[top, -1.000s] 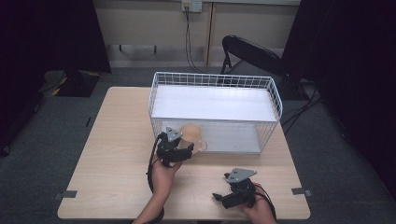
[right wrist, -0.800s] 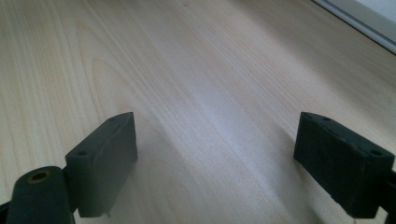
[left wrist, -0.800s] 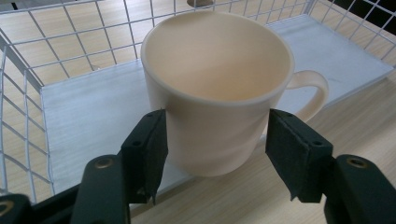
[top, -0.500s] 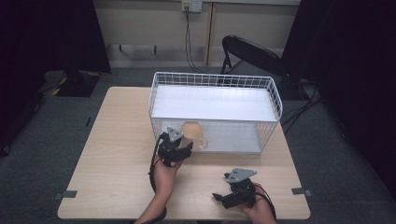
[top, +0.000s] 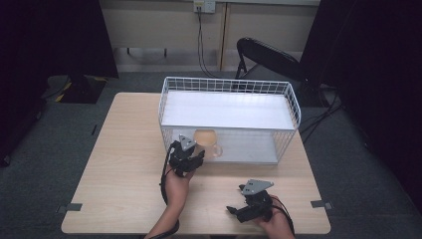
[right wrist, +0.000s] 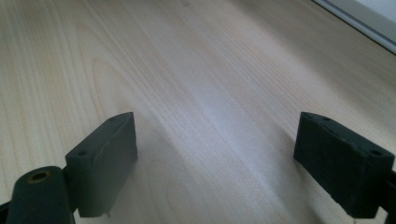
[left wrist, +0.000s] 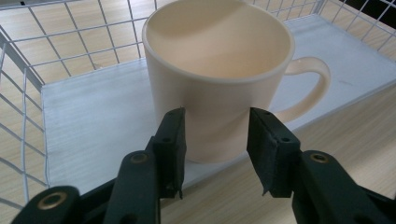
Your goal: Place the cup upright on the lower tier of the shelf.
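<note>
- High view: my left gripper (top: 191, 155) fingers (left wrist: 171, 142) have been closing around the cream mug (left wrist: 219, 84), not yet pressing.
- White wire basket (top: 164, 107) walls surround the mug; black chair (top: 268, 55) behind.
- My right gripper (right wrist: 215, 158) hangs open over the bare bench (right wrist: 187, 70).

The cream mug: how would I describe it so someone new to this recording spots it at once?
Find the white wire basket on the wooden table. At its open near side, on the white floor panel, stands the cream mug, upright, handle to the right. It is the basket's one item, framed by the left hand-held gripper.
</note>
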Demonstrator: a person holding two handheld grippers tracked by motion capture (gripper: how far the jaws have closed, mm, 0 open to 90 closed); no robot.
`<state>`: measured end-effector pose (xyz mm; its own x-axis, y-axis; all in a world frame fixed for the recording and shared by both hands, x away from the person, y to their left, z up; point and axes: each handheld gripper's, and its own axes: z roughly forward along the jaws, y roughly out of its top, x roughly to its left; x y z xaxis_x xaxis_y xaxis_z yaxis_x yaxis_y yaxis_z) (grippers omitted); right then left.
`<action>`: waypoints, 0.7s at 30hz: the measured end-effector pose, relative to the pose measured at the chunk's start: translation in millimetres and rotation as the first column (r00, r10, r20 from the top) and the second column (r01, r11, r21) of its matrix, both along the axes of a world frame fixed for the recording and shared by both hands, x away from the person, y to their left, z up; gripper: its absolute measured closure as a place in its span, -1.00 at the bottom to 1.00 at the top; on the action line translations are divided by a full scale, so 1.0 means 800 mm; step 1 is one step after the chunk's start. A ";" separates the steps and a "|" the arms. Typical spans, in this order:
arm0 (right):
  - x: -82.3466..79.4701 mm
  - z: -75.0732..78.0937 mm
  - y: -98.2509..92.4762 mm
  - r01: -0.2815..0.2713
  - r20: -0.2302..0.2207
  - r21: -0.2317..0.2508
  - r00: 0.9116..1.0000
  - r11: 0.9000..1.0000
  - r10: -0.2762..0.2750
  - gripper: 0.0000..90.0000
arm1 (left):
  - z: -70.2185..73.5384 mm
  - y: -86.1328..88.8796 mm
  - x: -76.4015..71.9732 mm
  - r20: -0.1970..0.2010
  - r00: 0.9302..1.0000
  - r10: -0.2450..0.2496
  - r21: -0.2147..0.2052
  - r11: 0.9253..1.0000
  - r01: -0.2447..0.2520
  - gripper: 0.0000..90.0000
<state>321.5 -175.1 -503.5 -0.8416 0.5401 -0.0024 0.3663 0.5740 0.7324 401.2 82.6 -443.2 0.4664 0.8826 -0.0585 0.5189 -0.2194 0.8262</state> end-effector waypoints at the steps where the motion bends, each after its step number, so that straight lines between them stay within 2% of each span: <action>1: 0.000 0.000 0.000 0.000 0.000 0.000 1.000 1.000 0.000 -0.72 | 0.000 -0.001 0.000 0.000 1.000 0.003 -0.008 1.000 -0.003 0.31; 7: 0.000 0.000 0.000 0.000 0.000 0.000 1.000 1.000 0.000 -0.72 | -0.002 -0.001 0.003 -0.011 1.000 0.010 -0.022 1.000 -0.010 0.39; 17: 0.000 0.000 0.000 0.000 0.000 0.000 1.000 1.000 0.000 -0.72 | -0.005 -0.003 0.006 -0.012 1.000 0.011 -0.021 1.000 -0.011 0.60; 20: 0.000 0.000 0.000 0.000 0.000 0.000 1.000 1.000 0.000 -0.72 | -0.006 -0.003 0.006 -0.012 1.000 0.007 -0.028 1.000 -0.007 0.55; 21: 0.000 0.000 0.000 0.000 0.000 0.000 1.000 1.000 0.000 -0.72 | -0.005 -0.003 0.006 -0.011 1.000 0.002 -0.018 1.000 -0.003 0.51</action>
<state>321.5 -175.1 -503.5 -0.8415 0.5402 -0.0025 0.3664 0.5742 0.7322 405.7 80.5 -447.5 0.4634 0.8826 -0.0792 0.5281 -0.2033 0.8245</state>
